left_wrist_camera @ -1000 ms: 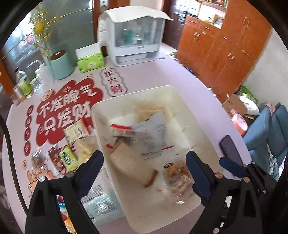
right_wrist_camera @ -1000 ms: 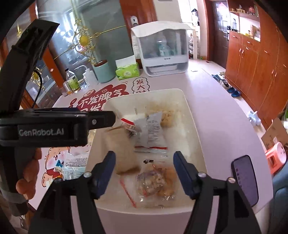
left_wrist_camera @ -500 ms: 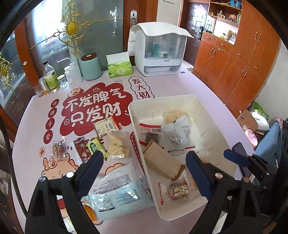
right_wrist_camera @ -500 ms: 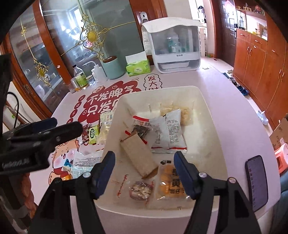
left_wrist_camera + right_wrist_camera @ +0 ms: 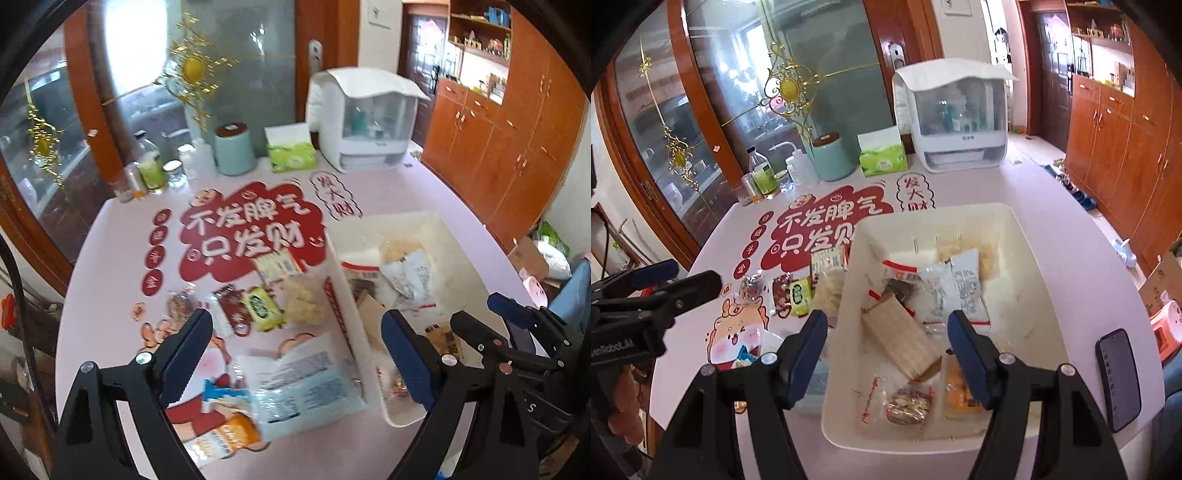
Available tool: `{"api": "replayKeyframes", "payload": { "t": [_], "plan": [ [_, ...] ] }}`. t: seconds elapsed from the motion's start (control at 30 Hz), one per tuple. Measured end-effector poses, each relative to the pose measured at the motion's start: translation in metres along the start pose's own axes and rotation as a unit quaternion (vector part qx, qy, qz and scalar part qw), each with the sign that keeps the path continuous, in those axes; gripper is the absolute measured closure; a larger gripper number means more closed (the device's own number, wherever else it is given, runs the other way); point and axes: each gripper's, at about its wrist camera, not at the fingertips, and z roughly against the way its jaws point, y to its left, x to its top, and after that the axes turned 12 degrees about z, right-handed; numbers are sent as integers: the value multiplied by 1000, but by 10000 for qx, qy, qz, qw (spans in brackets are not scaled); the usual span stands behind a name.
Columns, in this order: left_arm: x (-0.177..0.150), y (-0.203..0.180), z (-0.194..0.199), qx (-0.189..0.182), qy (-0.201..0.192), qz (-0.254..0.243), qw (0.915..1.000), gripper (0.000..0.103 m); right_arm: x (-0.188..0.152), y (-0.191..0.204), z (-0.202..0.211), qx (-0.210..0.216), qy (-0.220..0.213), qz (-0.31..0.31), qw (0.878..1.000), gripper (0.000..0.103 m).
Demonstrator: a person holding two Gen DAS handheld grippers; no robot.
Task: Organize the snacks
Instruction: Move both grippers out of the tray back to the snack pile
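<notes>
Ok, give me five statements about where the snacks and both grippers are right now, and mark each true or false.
1. Both the left gripper and the right gripper are open and hold nothing. True.
2. The brown wafer pack lies on the table outside the bin. False: it lies inside the white bin.
3. The yellow-green snack packet lies on the table, left of the bin. True.
4. The phone lies in the bin among the snacks. False: it lies on the table, right of the bin.
5. The bin is empty. False: several packets lie in it, among them a white packet.
</notes>
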Motion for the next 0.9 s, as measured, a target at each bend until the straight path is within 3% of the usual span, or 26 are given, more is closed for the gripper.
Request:
{"api": "replayKeyframes", "payload": {
  "t": [0.23,0.57,0.67,0.73,0.9],
  "plan": [
    [12,60,30,223,-425,173,9987,11,18,41,3,-156,-165,172,9996,35],
    [47,162,38,631,-649,317,9954,11,53,99,-13,69,-148,172,9997,35],
    [57,191,11,611,-366,349,9969,11,70,119,-32,90,6,237,9997,35],
    [60,209,-22,459,27,389,9982,11,79,133,-52,148,128,327,9993,35],
    [53,224,-107,563,733,316,9952,11,84,174,-121,277,784,932,9922,35]
  ]
}}
